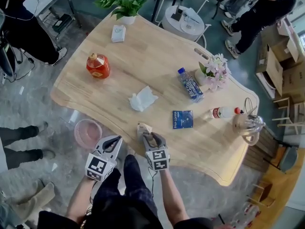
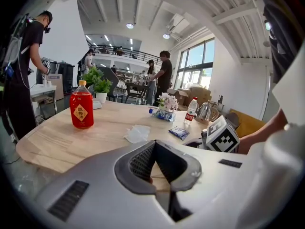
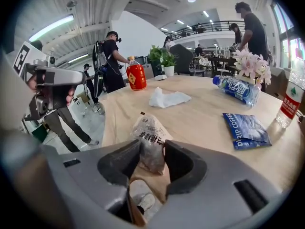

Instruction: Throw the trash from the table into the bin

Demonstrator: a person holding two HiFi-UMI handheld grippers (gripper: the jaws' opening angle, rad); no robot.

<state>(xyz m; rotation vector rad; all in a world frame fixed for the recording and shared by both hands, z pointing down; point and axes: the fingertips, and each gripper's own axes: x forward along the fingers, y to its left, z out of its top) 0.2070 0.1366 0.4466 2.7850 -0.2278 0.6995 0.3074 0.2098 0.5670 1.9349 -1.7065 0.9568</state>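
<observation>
A crumpled clear snack wrapper (image 1: 144,127) (image 3: 150,135) lies at the table's near edge. My right gripper (image 1: 147,136) (image 3: 152,149) has its jaws either side of the wrapper's near end, and the pads press on it. My left gripper (image 1: 116,140) (image 2: 155,146) hangs just off the table's near edge, shut and empty, above the floor by the pink bin (image 1: 78,126). A white tissue (image 1: 142,99) (image 3: 167,98) and a blue coffee sachet (image 1: 182,119) (image 3: 246,129) lie farther in on the wooden table (image 1: 157,56).
On the table stand a red drink bottle (image 1: 97,66), a flower vase (image 1: 214,73), a kettle (image 1: 248,125), a potted plant (image 1: 123,6) and a small red-capped bottle (image 1: 224,112); a water bottle (image 1: 190,85) lies flat. People stand around the table.
</observation>
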